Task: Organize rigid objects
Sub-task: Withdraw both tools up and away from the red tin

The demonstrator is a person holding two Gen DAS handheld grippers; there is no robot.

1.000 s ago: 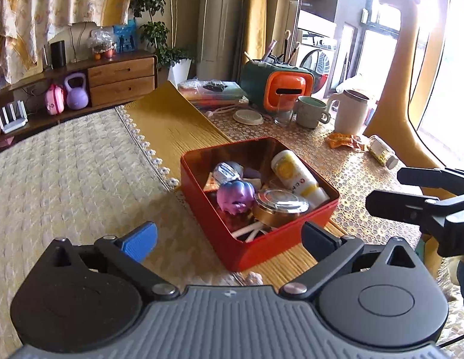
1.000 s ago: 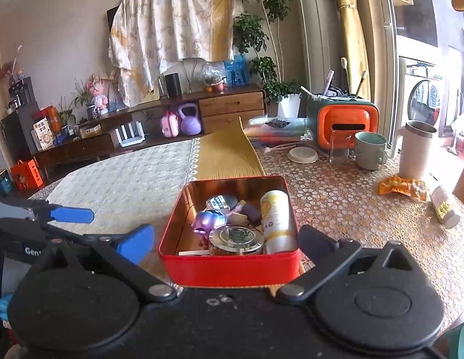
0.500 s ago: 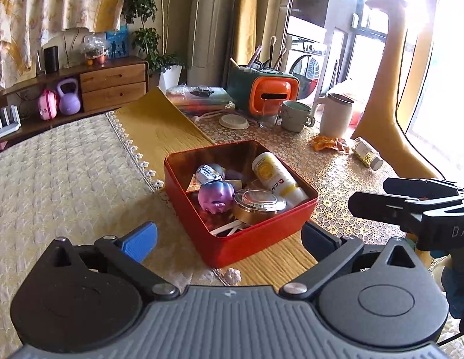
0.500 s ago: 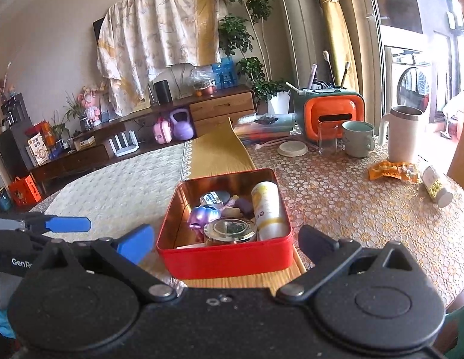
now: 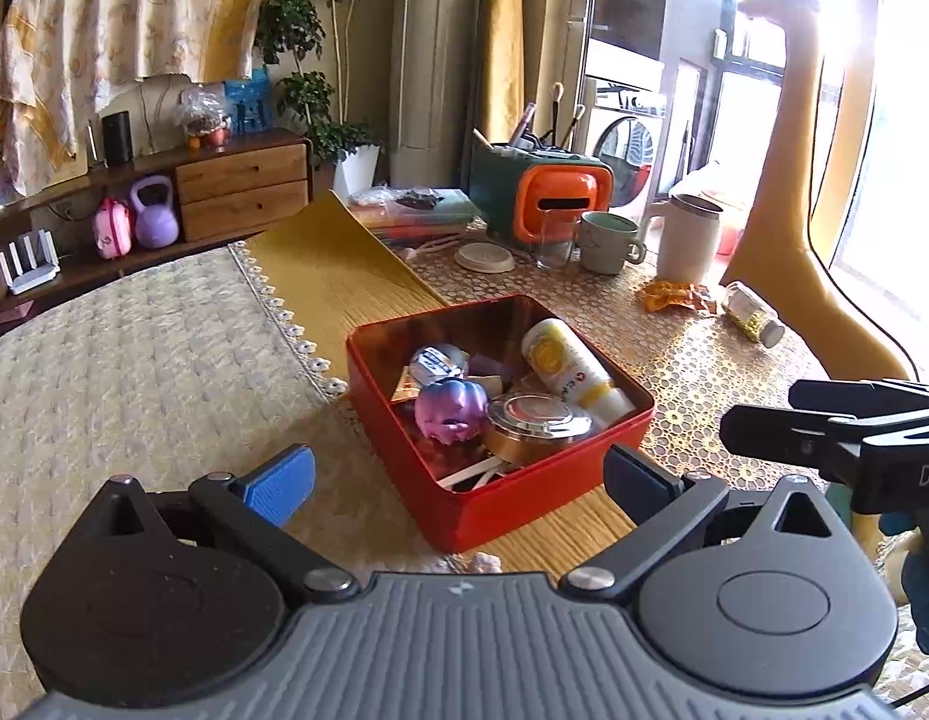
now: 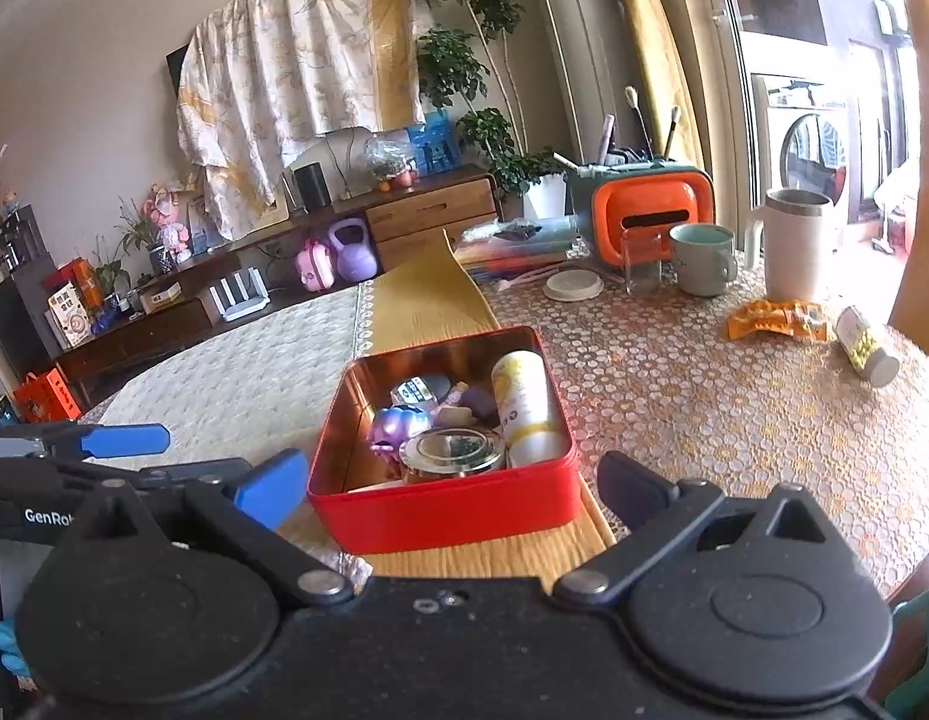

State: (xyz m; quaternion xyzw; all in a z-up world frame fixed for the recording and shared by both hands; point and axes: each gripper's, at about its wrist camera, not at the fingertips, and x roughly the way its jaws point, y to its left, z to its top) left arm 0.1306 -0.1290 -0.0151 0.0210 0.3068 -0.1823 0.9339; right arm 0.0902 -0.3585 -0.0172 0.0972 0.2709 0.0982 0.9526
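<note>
Red tin (image 5: 524,510) holding bottle (image 5: 569,369), purple toy (image 5: 452,408), round tin (image 5: 536,423) sits ahead between left gripper (image 5: 458,474) jaws; right gripper (image 6: 452,483) likewise; both spread, empty.

Red tin (image 6: 440,513) of small objects on the yellow runner (image 6: 428,300), between the wide-spread tool (image 6: 452,480) fingers.

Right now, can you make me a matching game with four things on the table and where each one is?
Things:
1. purple toy
2. green mug
3. small bottle
4. round lid

Places:
A. lying on its side near the table edge
B. inside the red tin
C. flat on the table, beside the drinking glass
D. before the orange box

Pairs: 1-B, 2-D, 3-A, 4-C
</note>
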